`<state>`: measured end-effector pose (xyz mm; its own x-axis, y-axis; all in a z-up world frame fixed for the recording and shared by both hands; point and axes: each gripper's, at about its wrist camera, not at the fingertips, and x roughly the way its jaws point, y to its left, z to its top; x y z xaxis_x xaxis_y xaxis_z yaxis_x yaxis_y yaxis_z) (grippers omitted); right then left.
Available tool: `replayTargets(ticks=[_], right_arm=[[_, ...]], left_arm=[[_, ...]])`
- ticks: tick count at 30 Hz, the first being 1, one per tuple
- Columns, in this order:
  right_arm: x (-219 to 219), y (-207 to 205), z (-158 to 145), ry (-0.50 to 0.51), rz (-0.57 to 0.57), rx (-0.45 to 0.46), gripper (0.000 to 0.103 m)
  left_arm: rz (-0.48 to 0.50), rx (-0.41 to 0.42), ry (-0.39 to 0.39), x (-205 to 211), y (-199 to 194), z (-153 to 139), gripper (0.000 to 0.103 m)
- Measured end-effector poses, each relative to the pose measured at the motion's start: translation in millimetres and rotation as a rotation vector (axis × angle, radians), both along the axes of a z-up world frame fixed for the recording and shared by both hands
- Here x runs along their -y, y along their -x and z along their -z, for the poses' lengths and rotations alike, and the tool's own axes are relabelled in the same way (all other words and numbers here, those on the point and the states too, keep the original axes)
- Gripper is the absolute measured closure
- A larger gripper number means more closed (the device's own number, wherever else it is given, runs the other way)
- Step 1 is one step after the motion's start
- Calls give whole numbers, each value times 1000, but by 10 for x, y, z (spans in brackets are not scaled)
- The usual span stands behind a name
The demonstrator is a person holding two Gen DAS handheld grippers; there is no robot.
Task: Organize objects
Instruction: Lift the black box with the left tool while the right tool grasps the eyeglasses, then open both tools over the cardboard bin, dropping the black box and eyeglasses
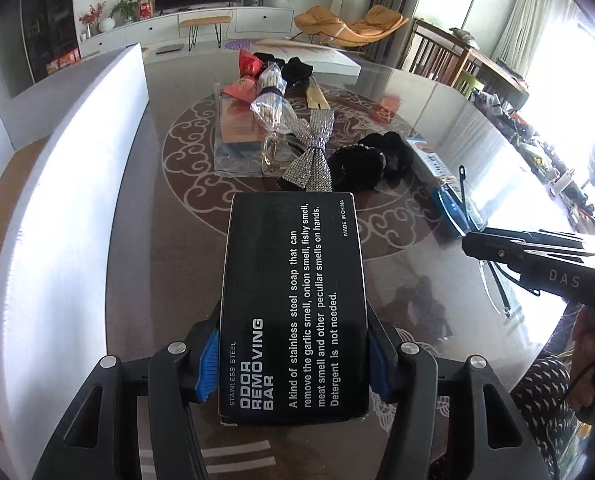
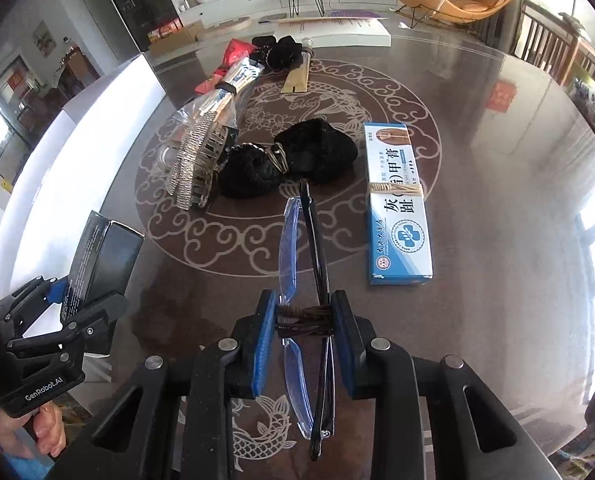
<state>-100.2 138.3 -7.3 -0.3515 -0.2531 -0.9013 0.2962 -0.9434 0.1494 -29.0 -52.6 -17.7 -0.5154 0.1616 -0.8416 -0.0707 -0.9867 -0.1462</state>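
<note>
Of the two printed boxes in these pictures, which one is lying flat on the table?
The blue-and-white box with a rubber band around its middle lies flat on the table. The black box is gripped in the left claw.

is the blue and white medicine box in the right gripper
No, the right gripper is shut on folded glasses; the medicine box lies on the table.

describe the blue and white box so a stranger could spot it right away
On the round patterned table, look right of the black scrunchies. The box lies flat there, long and blue-and-white, the only item with a rubber band round its middle.
</note>
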Motion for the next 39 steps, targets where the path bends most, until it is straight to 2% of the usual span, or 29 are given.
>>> replayTargets(ticks=[4, 7, 12, 15, 19, 24, 27, 28, 29, 30, 32, 33, 35, 39], right_arm=[[187, -115, -166, 34, -37, -25, 74], [405, -245, -363, 71, -84, -50, 74], [974, -410, -772, 191, -184, -87, 74], [1402, -503, -1011, 317, -255, -82, 74], [2062, -585, -1146, 444, -347, -35, 74], [2801, -606, -902, 418, -413, 31, 74], [3092, -584, -596, 373, -437, 96, 71], [3152, -566, -499, 343, -431, 122, 65], [3175, -539, -414, 319, -417, 142, 53], [3159, -517, -363, 309, -402, 146, 48], [3041, -515, -388, 299, -386, 90, 37], [2960, -525, -432, 292, -386, 44, 35], [2753, -554, -544, 265, -366, -46, 23], [2089, -582, -702, 265, -262, -213, 18]], left_arm=[[-15, -62, -40, 159, -227, -326, 46], [-53, -130, -63, 428, -354, -648, 46], [-199, -190, -11, 1147, -530, -973, 46], [-313, -175, 45, 1615, -562, -925, 46], [-442, -113, 82, 2160, -642, -698, 46], [-504, -44, 102, 2533, -768, -466, 45], [-532, 10, 160, 2624, -768, -342, 43], [-548, 26, 183, 2644, -762, -310, 39], [-563, 35, 196, 2655, -765, -302, 28], [-574, 32, 199, 2656, -776, -308, 23], [-581, 0, 181, 2638, -818, -367, 23], [-582, -17, 171, 2613, -830, -398, 22], [-579, -47, 147, 2523, -832, -465, 21], [-488, -118, 79, 2124, -745, -621, 21]])
